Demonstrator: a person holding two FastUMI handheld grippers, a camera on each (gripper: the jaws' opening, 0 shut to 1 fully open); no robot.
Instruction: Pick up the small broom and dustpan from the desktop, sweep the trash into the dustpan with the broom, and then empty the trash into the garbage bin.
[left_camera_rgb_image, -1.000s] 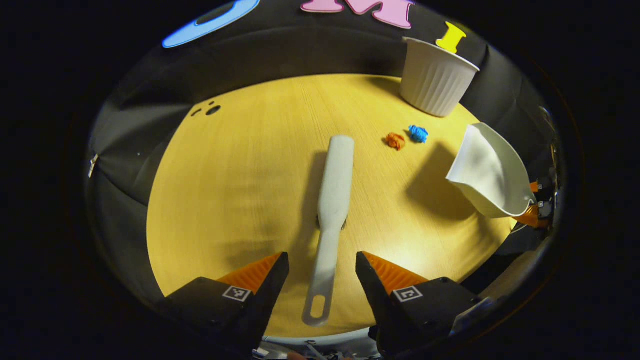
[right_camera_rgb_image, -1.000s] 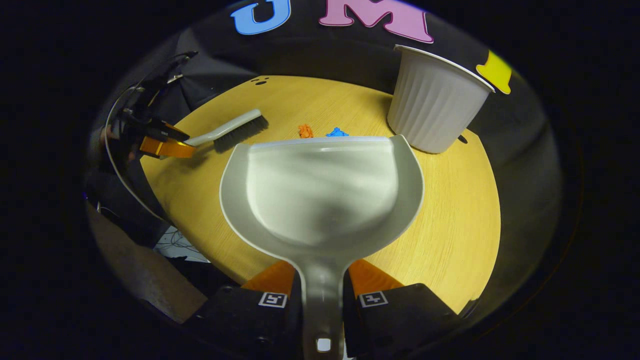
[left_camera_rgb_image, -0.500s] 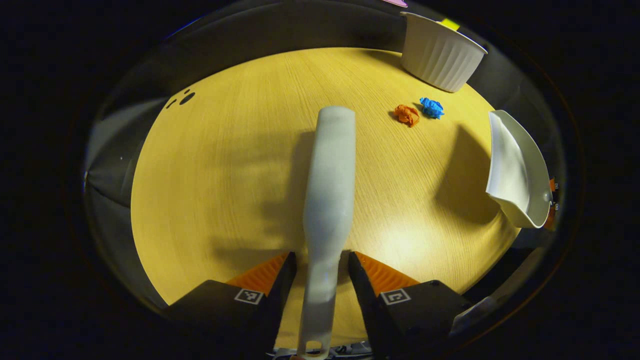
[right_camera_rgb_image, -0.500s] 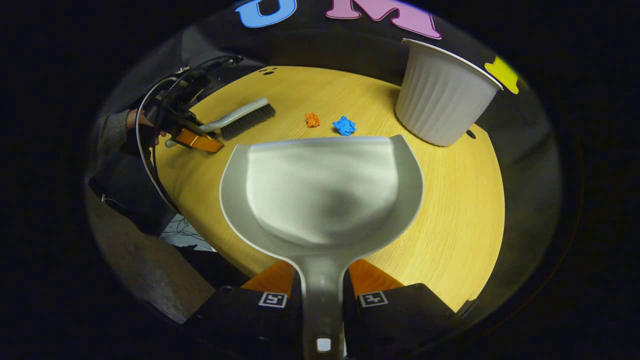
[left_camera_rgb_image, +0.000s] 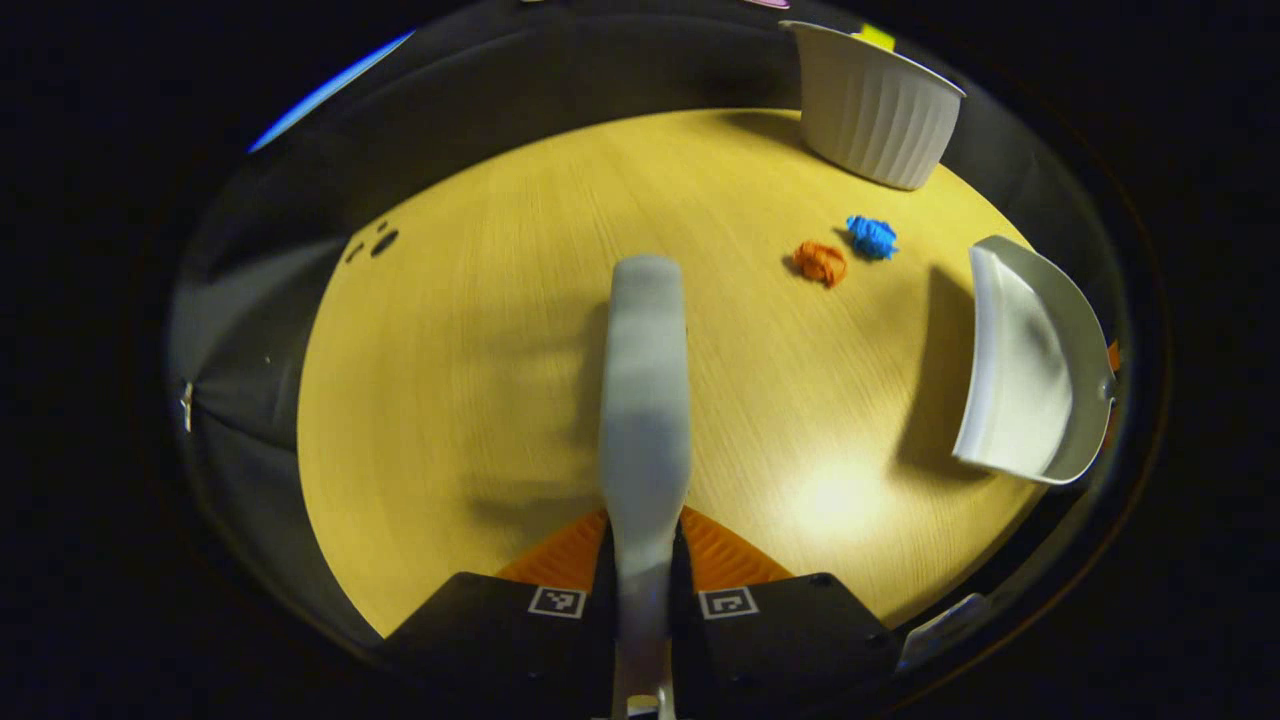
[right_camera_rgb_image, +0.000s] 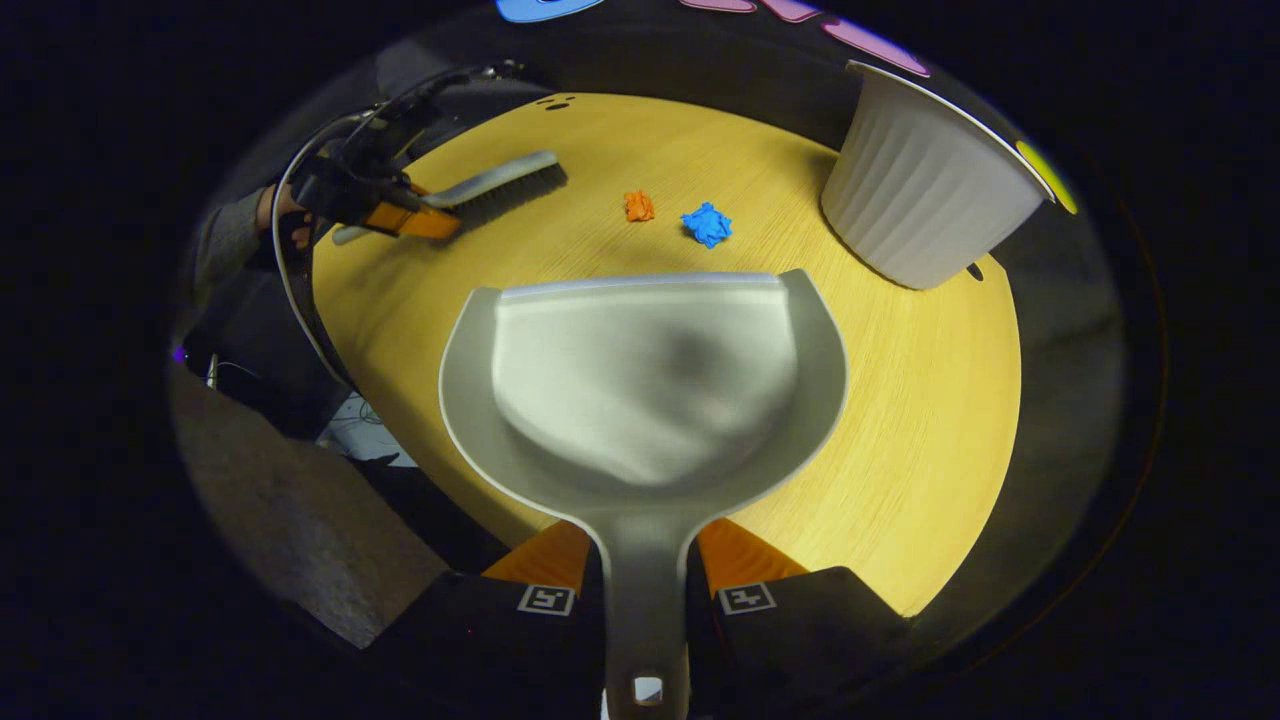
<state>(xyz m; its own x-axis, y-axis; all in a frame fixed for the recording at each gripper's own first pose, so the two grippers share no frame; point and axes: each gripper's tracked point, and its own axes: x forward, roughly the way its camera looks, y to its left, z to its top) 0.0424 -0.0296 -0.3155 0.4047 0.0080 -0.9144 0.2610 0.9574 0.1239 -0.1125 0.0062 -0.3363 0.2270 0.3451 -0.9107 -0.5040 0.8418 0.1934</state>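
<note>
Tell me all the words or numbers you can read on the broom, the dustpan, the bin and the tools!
Small broom, dustpan, garbage bin: no words or numbers.
Left tool: two square pattern markers, a code, not letters.
Right tool: two markers of the same kind, no letters.

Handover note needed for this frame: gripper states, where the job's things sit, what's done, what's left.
Left gripper: shut on the broom handle, broom off the table.
Right gripper: shut on the dustpan handle, pan held above the table.
Trash: orange scrap and blue scrap lie side by side on the table, ahead of the pan's lip, near the bin.
Done: both tools picked up.
Left: set the pan down by the scraps, sweep them in, tip into the bin.
</note>
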